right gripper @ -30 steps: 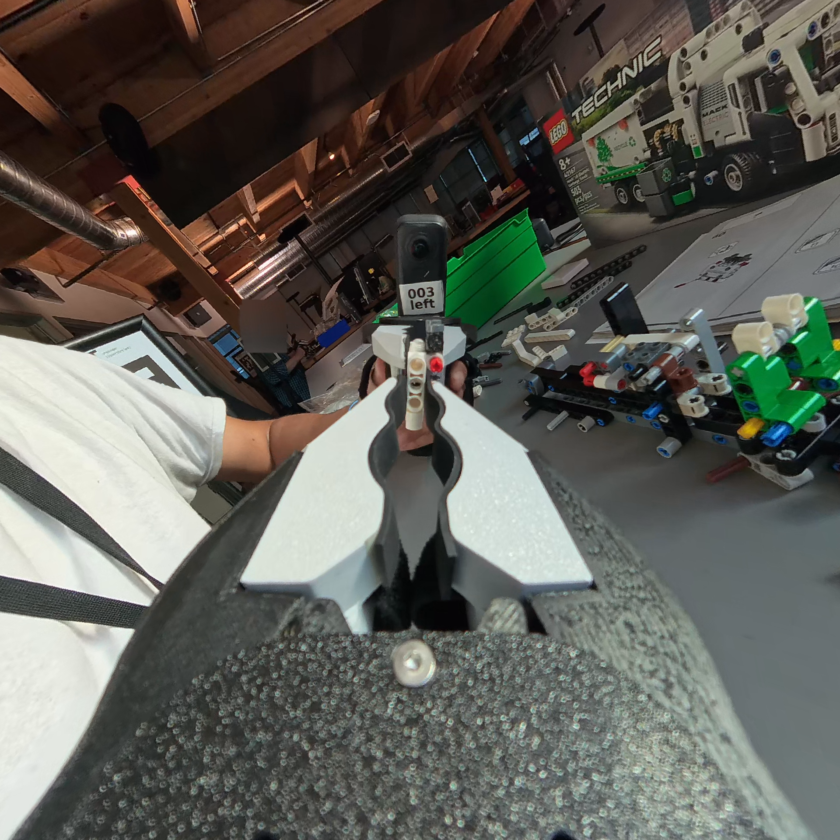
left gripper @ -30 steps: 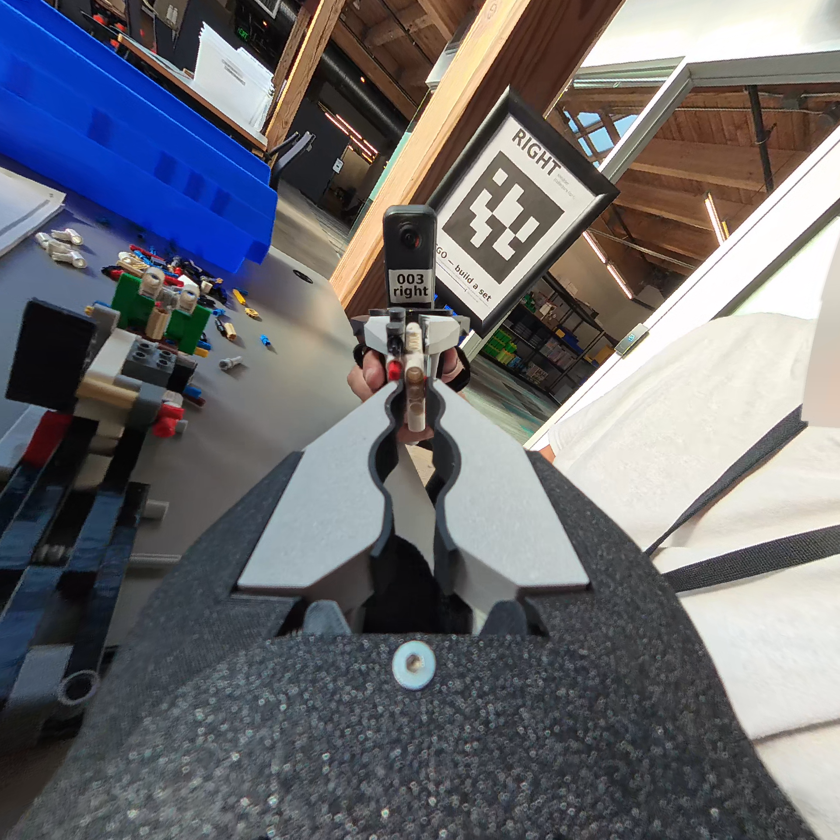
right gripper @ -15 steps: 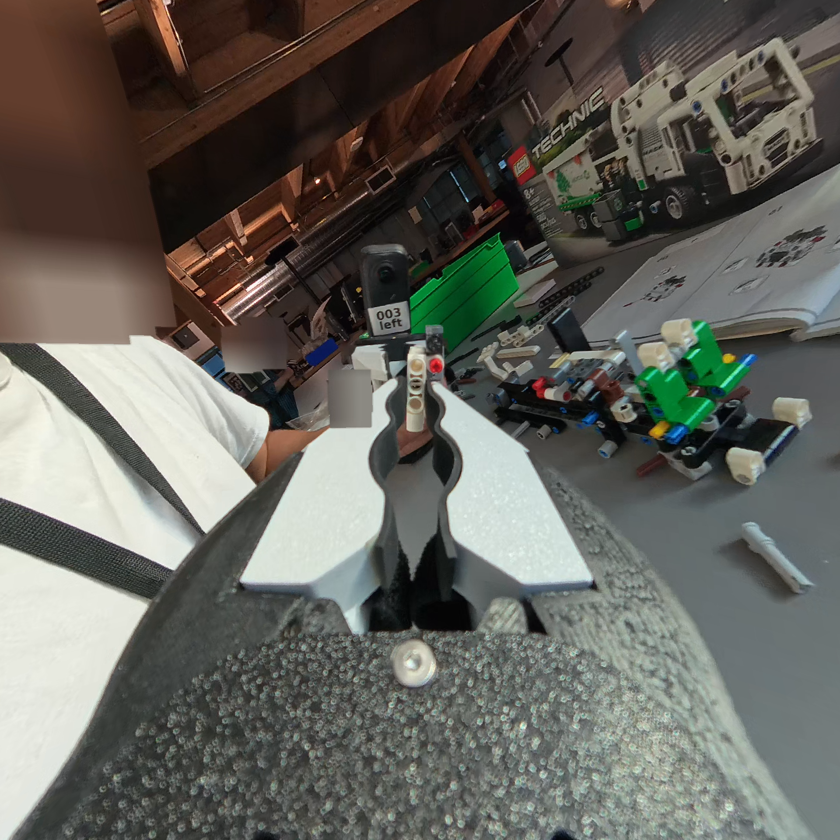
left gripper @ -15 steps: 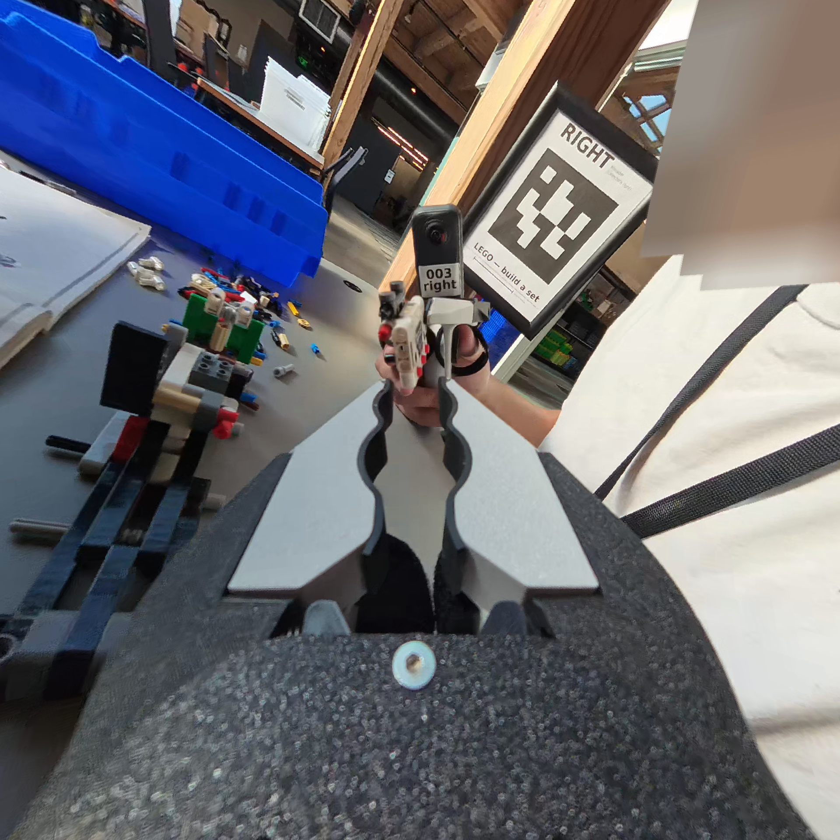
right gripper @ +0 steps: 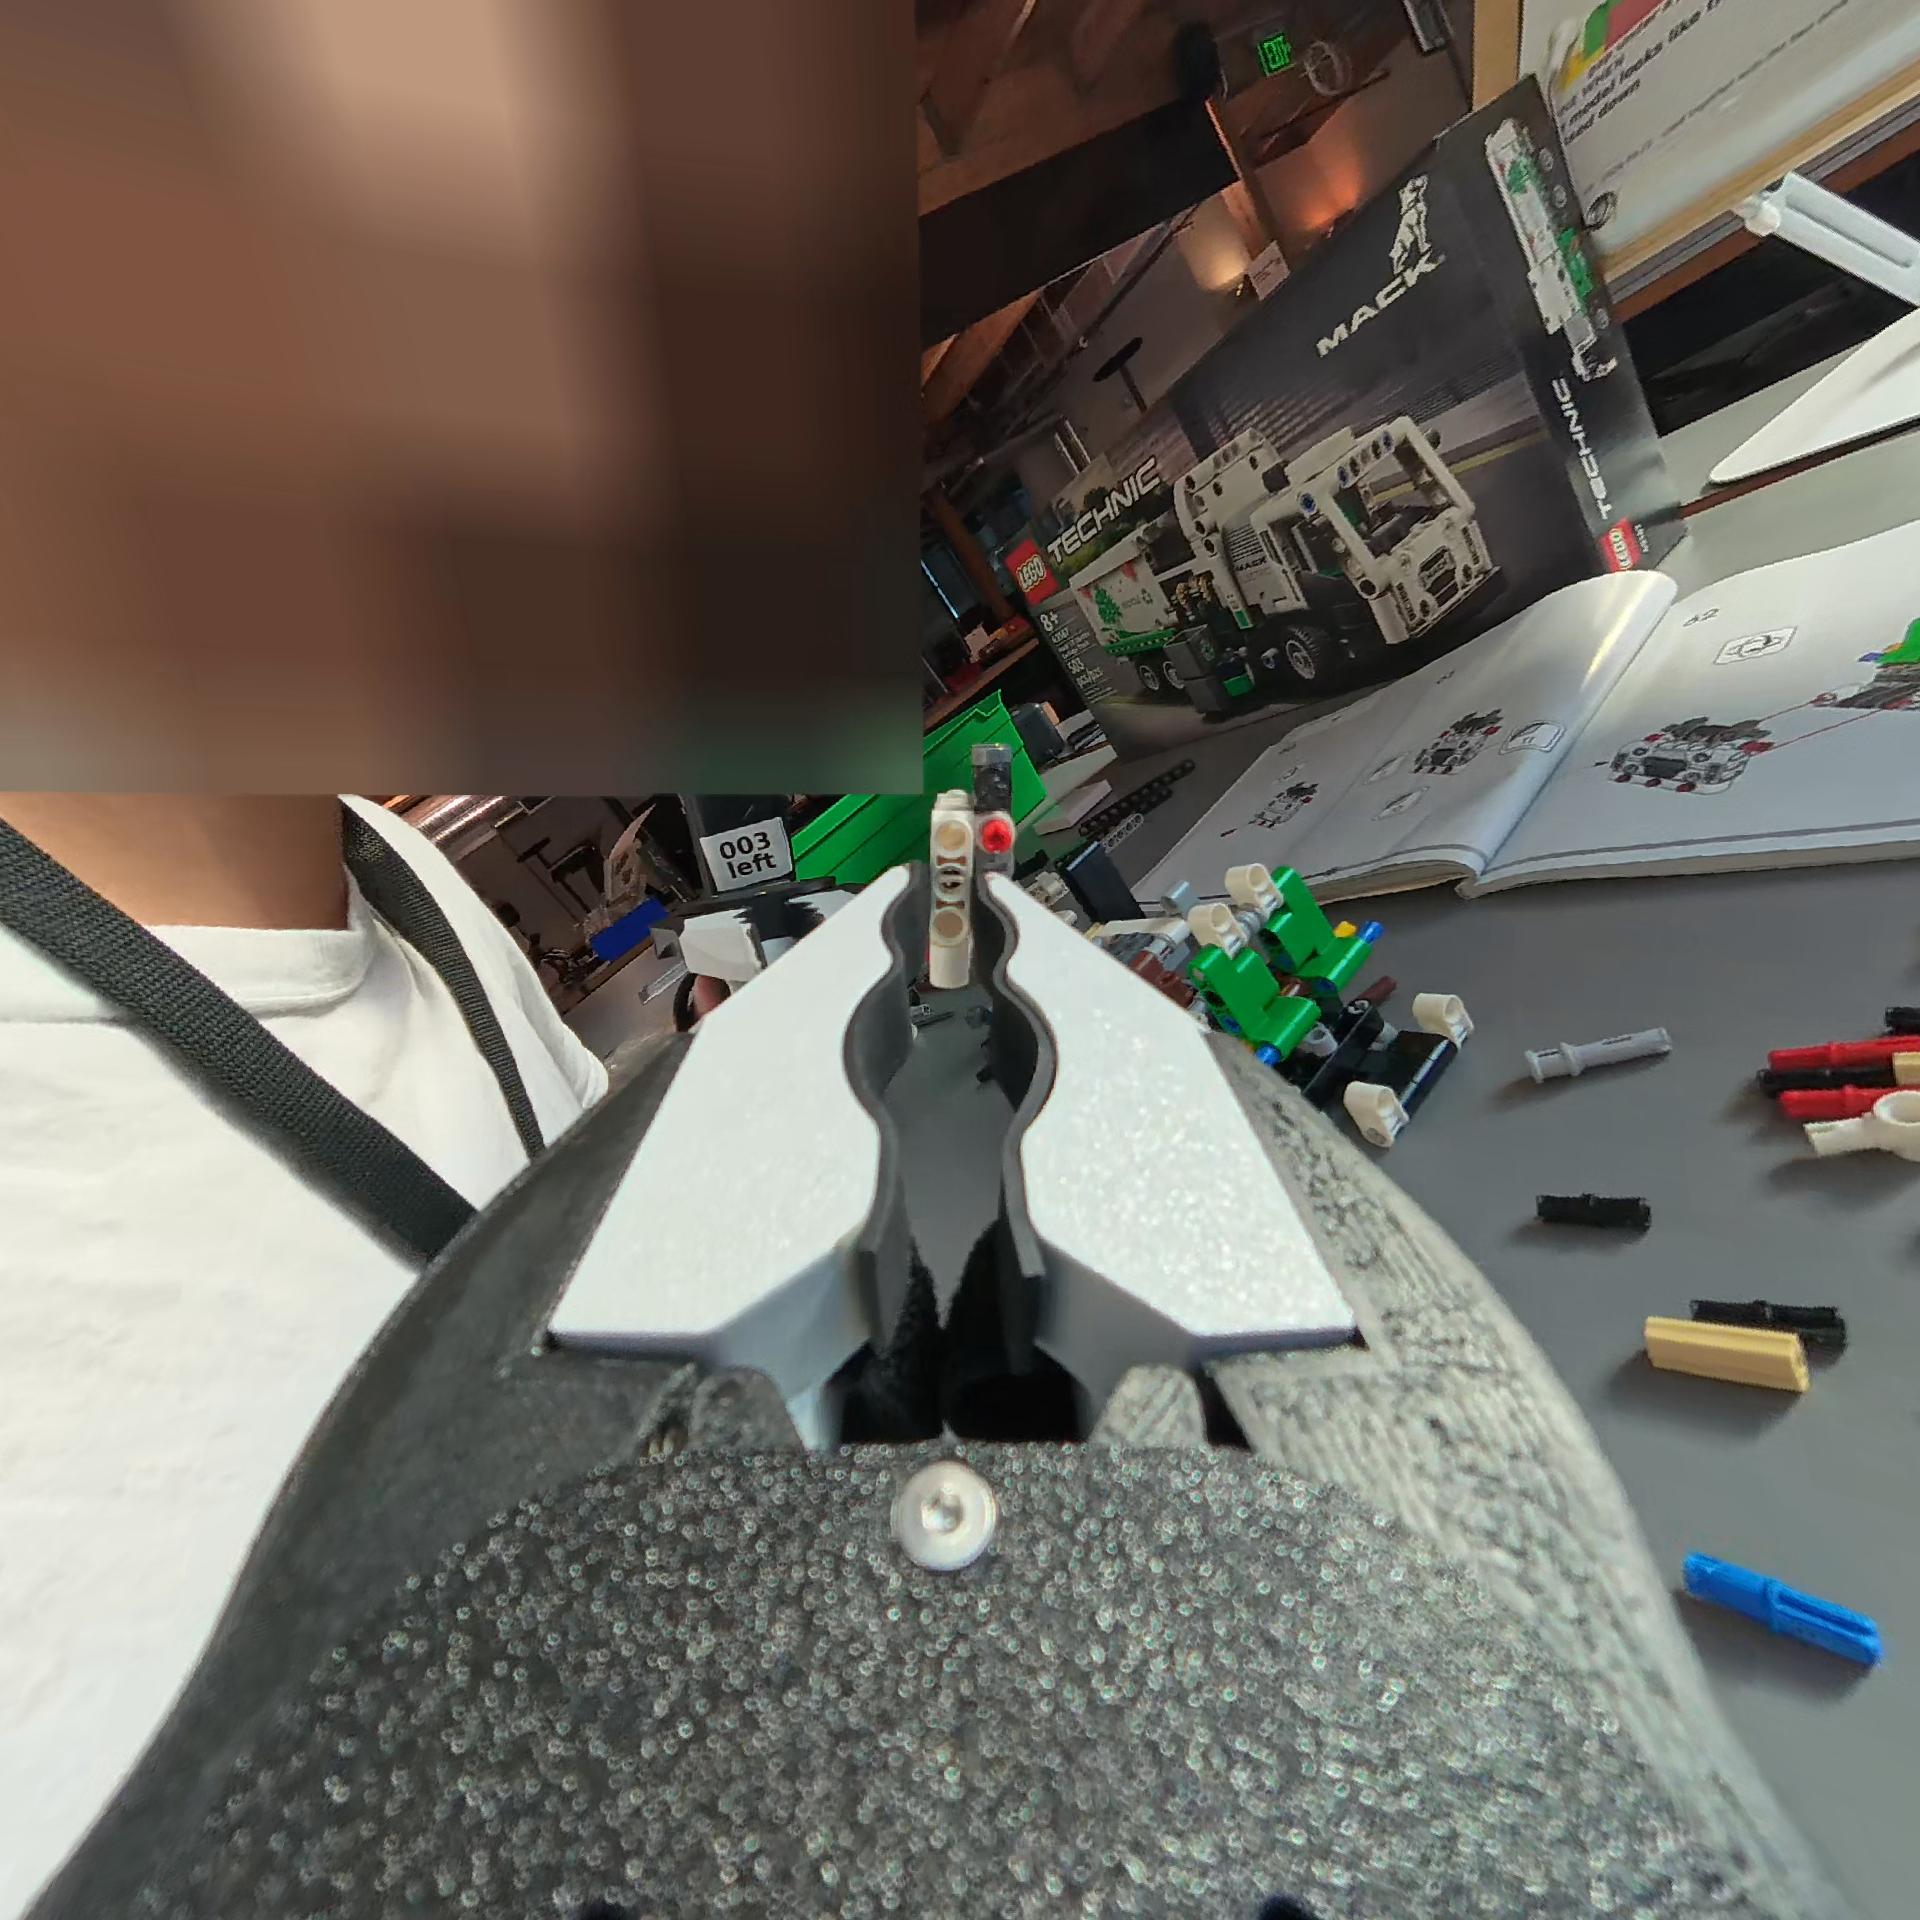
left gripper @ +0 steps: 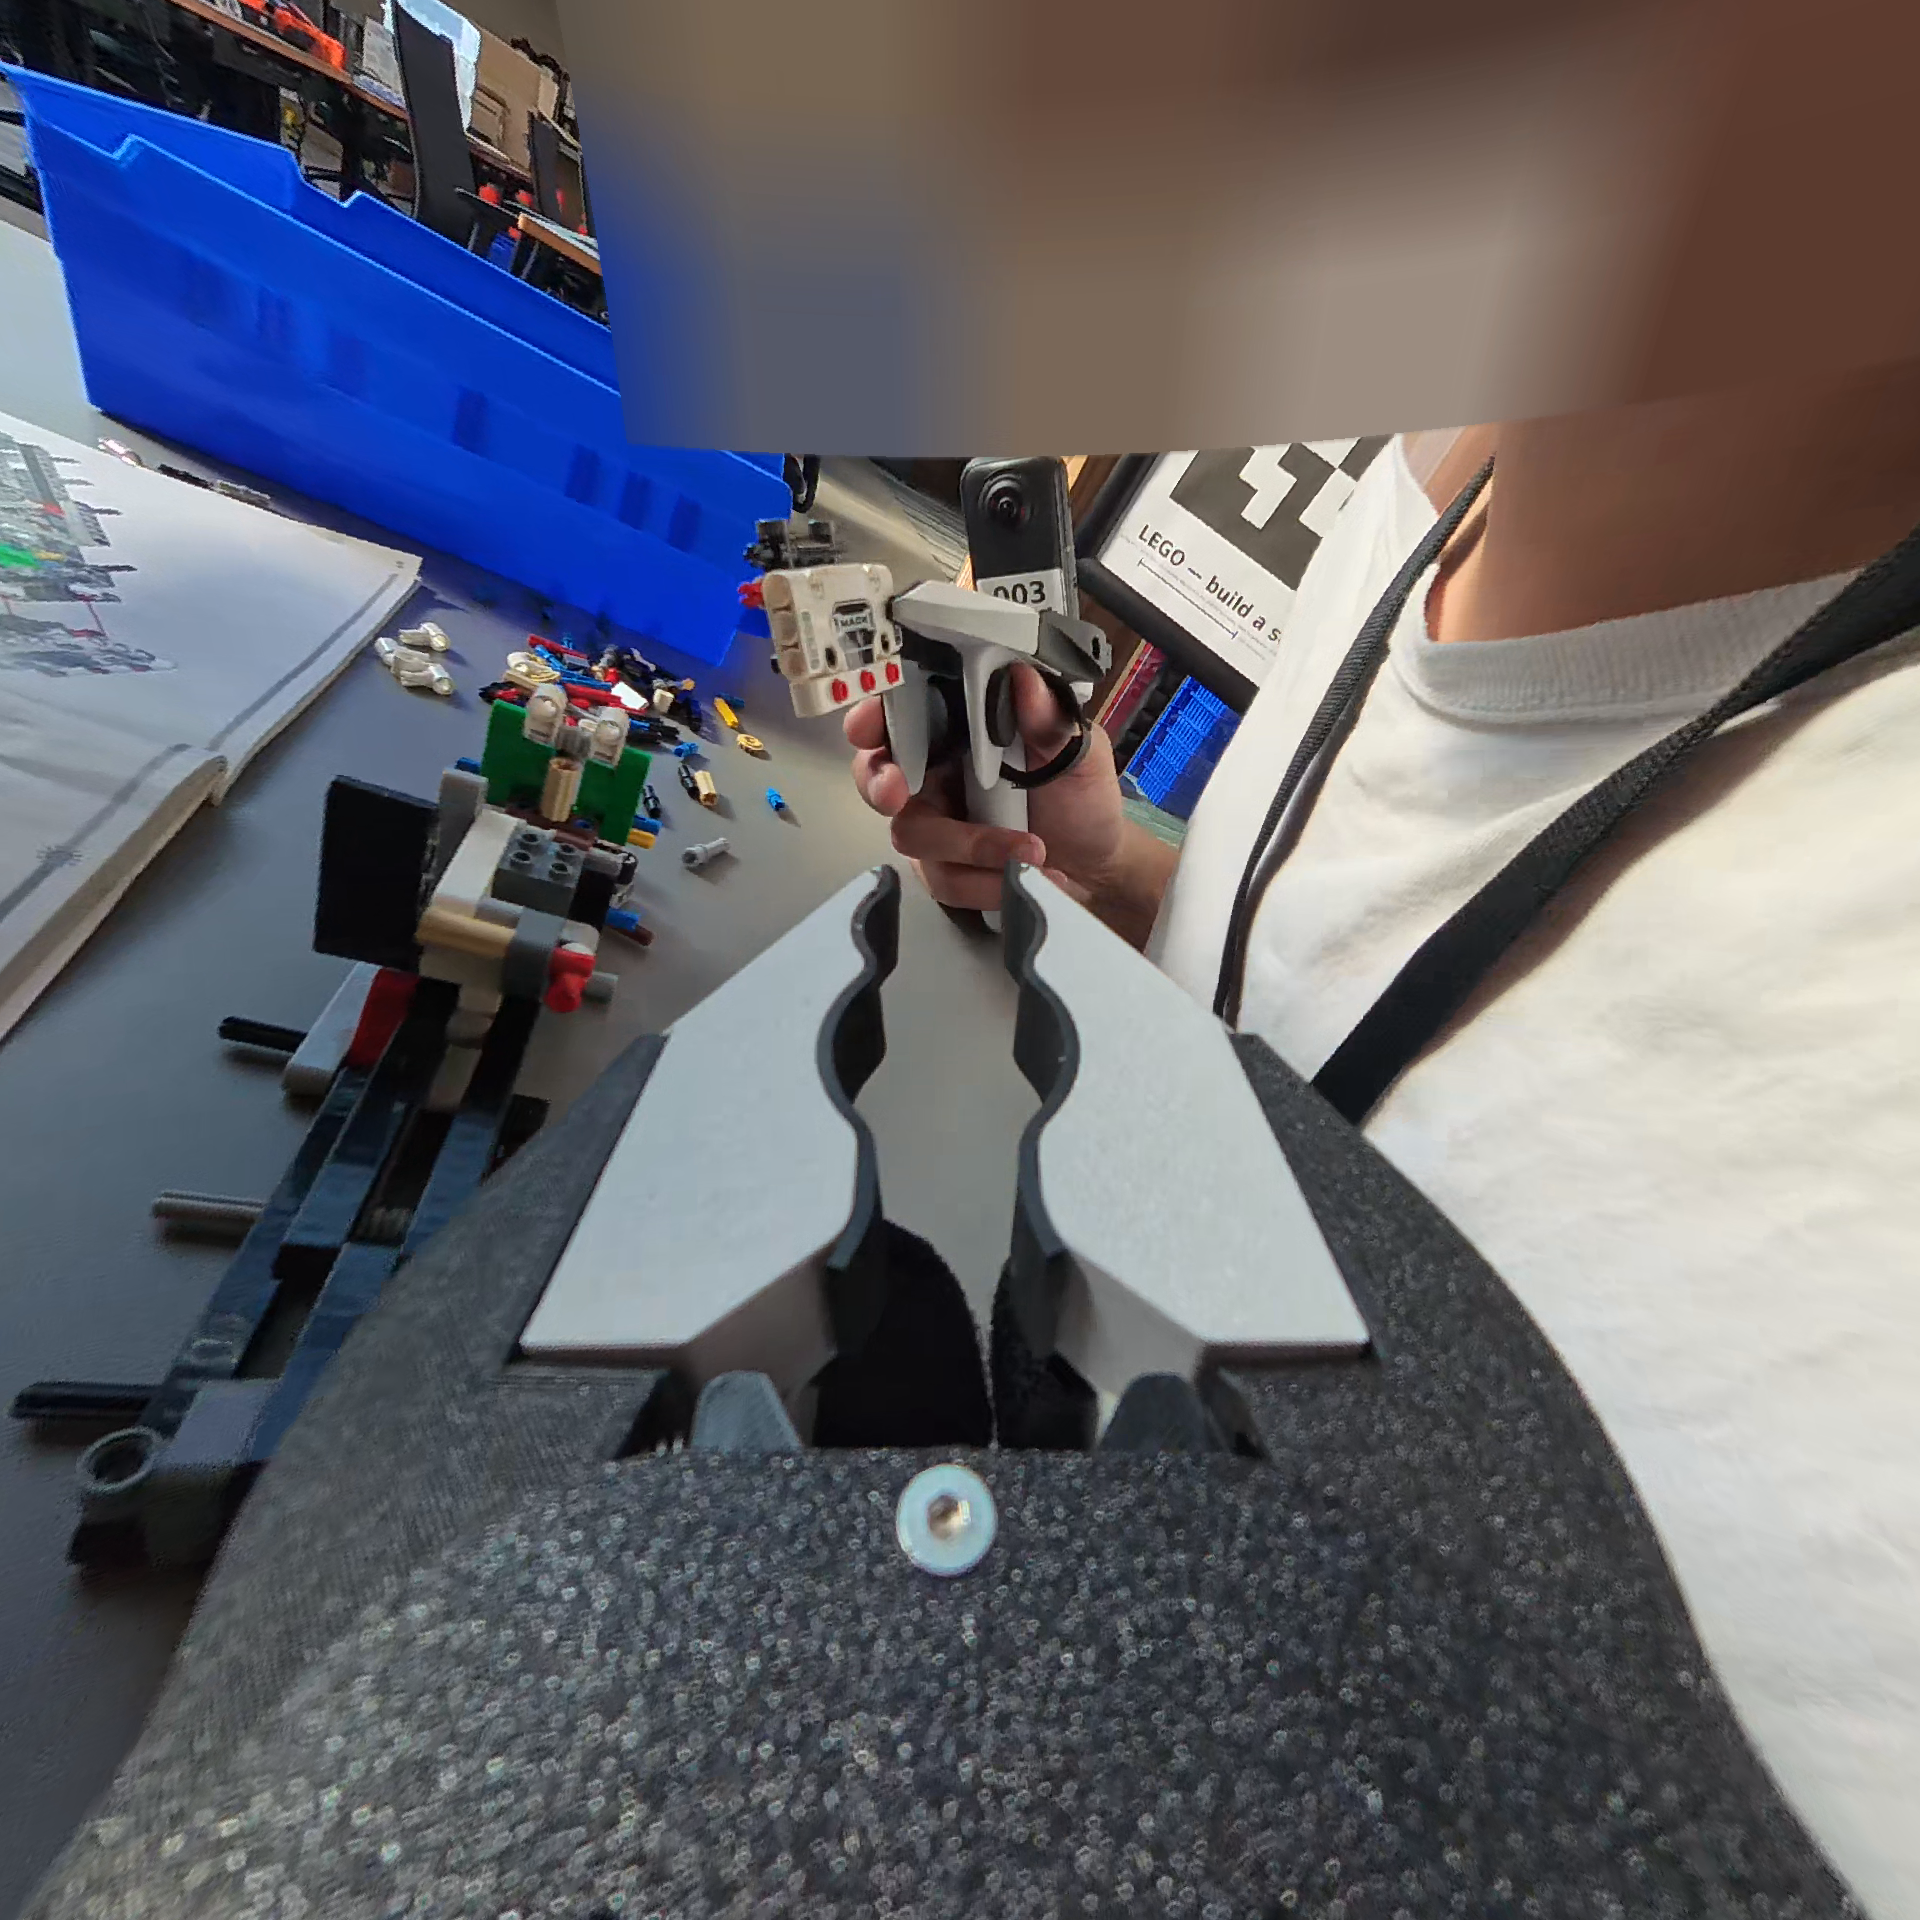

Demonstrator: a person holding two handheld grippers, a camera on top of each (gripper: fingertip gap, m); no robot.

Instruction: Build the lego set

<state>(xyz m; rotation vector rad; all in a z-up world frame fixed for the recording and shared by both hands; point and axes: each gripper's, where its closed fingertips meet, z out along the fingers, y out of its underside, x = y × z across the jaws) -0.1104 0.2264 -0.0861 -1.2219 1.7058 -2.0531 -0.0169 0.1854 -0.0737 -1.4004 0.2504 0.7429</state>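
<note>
Probably right gripper (right gripper: 951, 894) around white brick assembly (right gripper: 951, 904)

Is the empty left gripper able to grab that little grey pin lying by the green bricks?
Probably yes. The left gripper is open and holds nothing, and the grey pin lies alone on bare table, just ahead to its left.

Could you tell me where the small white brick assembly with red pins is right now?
The small white brick assembly with red pins is clamped in the right hand-held gripper, above the grey table.

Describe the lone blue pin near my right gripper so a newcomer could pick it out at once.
Start at the open instruction booklet on the grey table. Come toward the camera past the tan piece. The blue pin lies alone, nearest the camera.
</note>
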